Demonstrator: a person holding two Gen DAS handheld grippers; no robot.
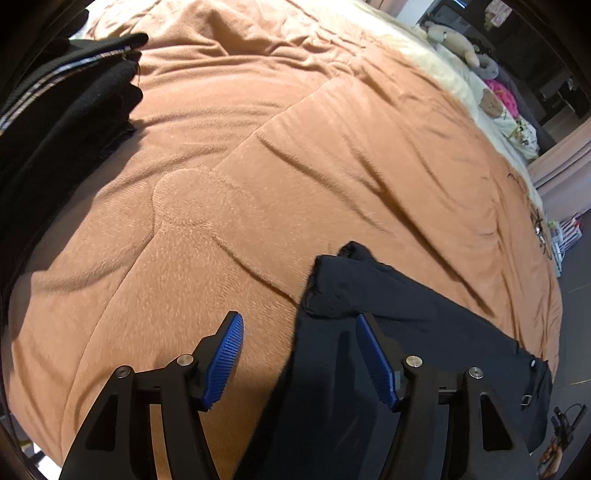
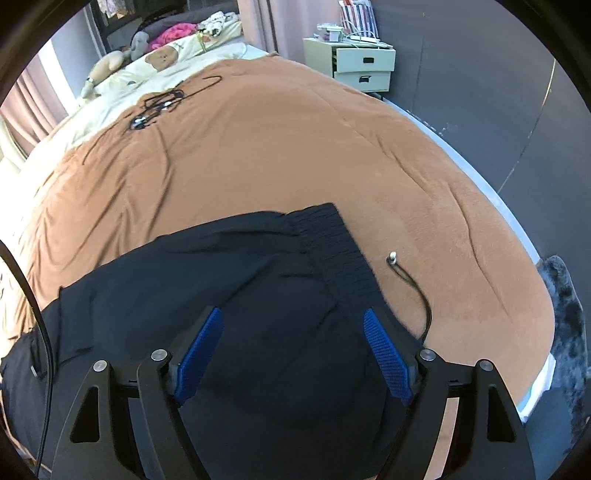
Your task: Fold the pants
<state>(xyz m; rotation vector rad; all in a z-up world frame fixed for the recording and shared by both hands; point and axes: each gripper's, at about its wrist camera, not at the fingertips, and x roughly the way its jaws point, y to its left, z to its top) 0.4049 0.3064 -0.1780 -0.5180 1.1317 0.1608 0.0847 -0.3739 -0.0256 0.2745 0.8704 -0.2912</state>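
A bedroom in a home. Wide bed (image 2: 295, 147) under a rumpled tan blanket (image 1: 258, 166), cream bear-print bedding (image 2: 166, 55) at the head. Stuffed toys (image 1: 454, 40) and a bright pink bundle (image 2: 177, 31) piled there. White two-drawer nightstand (image 2: 364, 64) beside the bed, cluttered on top. Pink curtains (image 2: 256, 22) behind, grey walls (image 2: 480, 92).

Left wrist view: looks steeply down, close over the brown blanket (image 1: 258, 166), at the dark pants' (image 1: 406, 314) leg end. Right wrist view: close above the pants' (image 2: 221, 288) waistband. Both share pants, blanket and far pillows (image 2: 173, 55).
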